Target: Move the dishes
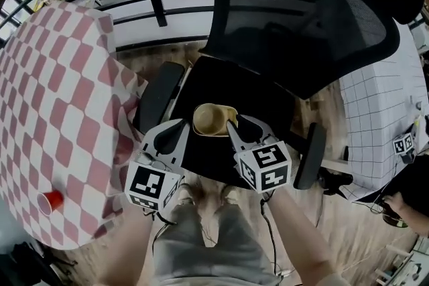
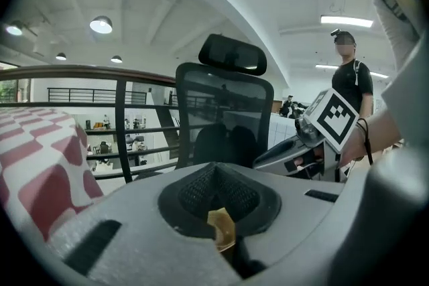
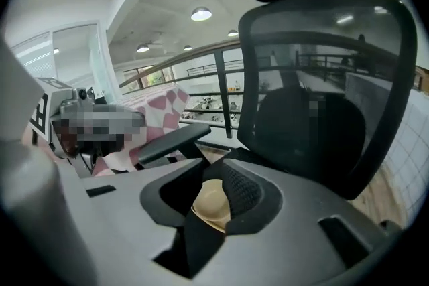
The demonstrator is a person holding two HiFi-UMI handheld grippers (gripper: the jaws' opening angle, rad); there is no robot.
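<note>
Left tongs (image 1: 182, 129) clamped on bowl (image 1: 213, 118) rim. Right tongs (image 1: 233, 125) apart, rim between them. Bowl over black chair (image 1: 268, 104) seat, checkered tabletop (image 1: 53, 110) beside.

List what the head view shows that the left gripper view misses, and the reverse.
Only the head view: the red cup on the checked cloth, the chair's black seat, the wearer's legs. Only the left gripper view: a person standing behind, ceiling lights. Both: the tan bowl, the mesh chair back, the checked cloth, the right gripper.
</note>
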